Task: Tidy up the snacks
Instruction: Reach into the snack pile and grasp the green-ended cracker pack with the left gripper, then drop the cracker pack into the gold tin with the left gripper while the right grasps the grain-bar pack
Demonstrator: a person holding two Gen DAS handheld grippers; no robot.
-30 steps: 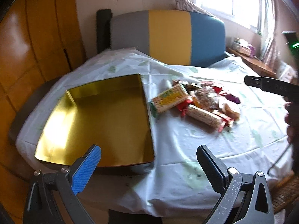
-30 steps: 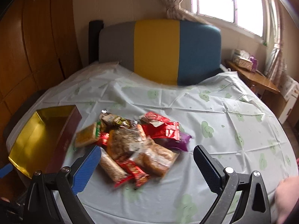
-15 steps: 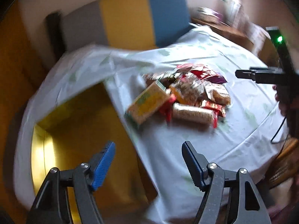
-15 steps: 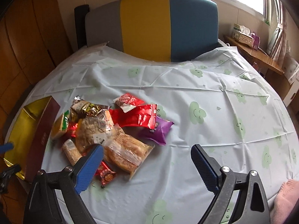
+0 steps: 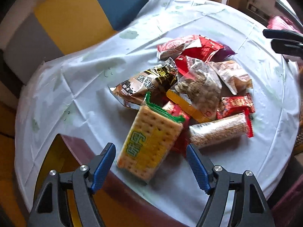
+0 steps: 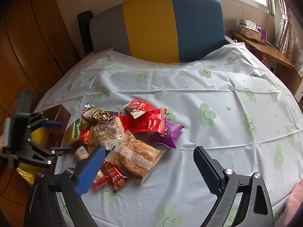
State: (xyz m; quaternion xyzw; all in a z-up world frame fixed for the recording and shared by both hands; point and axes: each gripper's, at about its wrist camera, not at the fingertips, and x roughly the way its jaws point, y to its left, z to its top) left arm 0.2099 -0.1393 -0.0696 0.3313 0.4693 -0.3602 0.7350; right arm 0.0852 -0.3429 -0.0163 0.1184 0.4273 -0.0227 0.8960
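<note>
A pile of snack packets lies on the white tablecloth (image 6: 217,87). At its near edge in the left wrist view is a yellow cracker pack (image 5: 149,143) with a green end. My left gripper (image 5: 149,149) points down over it. Its jaws are opening, the pack lies between them, and neither pad touches it. A gold-lined box (image 5: 56,162) with dark red walls sits just left of the pile. My right gripper (image 6: 149,151) hangs open above the bagged bread (image 6: 136,157), holding nothing. The right wrist view shows the left gripper (image 6: 60,136) beside the cracker pack (image 6: 71,132).
The pile also holds a brown packet (image 5: 145,83), red packets (image 6: 145,121), a purple packet (image 6: 166,134) and a sesame bar (image 5: 217,130). A grey, yellow and blue seat back (image 6: 155,26) stands behind the table. A wooden shelf with a tissue box (image 6: 251,32) is at far right.
My left gripper swung from above the gold box to the snack pile, rolled, tipped downward, and its jaws narrowed. The right gripper came slightly closer to the pile, then held still.
</note>
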